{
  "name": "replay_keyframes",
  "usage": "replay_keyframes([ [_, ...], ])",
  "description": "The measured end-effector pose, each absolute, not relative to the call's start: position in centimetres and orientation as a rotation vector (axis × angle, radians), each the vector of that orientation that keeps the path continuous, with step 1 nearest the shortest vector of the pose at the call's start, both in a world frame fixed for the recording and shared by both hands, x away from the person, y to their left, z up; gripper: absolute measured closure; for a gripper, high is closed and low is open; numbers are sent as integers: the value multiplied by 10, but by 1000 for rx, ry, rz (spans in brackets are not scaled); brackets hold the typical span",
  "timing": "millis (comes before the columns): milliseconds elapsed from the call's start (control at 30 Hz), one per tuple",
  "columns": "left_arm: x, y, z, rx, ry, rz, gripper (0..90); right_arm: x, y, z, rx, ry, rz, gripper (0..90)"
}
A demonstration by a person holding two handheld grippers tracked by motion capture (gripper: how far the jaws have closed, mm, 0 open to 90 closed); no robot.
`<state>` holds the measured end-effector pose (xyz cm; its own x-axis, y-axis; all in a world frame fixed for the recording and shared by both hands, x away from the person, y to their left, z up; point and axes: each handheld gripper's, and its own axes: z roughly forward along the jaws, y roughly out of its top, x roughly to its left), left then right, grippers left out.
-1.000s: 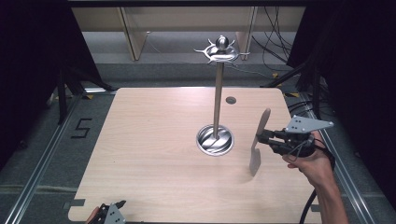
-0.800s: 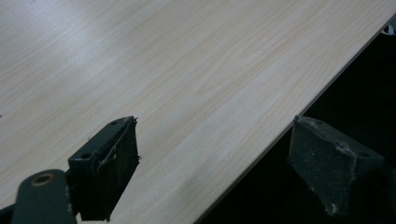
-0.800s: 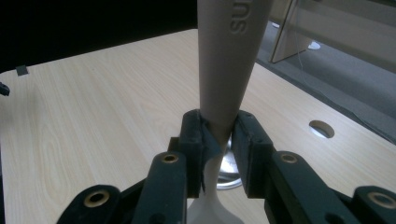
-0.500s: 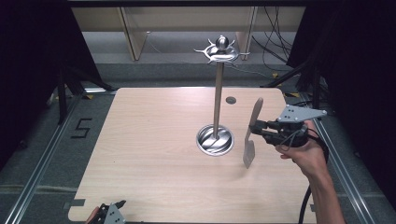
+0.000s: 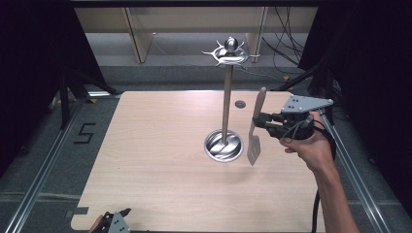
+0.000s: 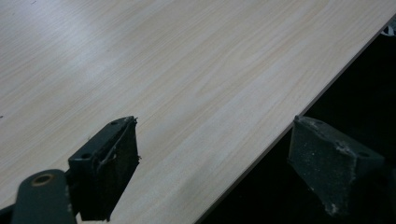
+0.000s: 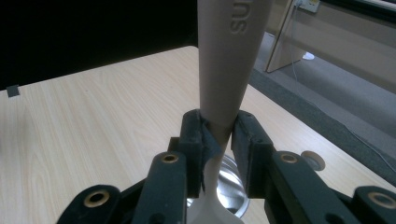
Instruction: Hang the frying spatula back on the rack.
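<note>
Flanking spatula (image 5: 254, 138) — utensil stand (image 5: 226, 97)

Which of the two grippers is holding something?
The right gripper, at the table's right side: its jaws are shut on the beige spatula, held upright beside the metal stand. The left gripper stands open at the table's near edge.

Left gripper (image 5: 112, 222) cut off by bottom edge, below the table (image 5: 160, 145). Spatula (image 7: 224, 70) handle top and blade cropped in right gripper view; embossed lettering partly cut.
</note>
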<state>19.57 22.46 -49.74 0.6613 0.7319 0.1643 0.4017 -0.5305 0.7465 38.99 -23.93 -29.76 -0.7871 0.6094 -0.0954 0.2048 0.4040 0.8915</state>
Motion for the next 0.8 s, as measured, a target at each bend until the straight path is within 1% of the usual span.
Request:
replay_keyframes([
  [600, 196, 225, -497, 2185, 869, 612, 151, 404, -216, -281, 727, 2235, 1349, 751],
  [800, 195, 225, -497, 2180, 866, 593, 151, 408, -213, -273, 717, 2245, 1332, 751],
])
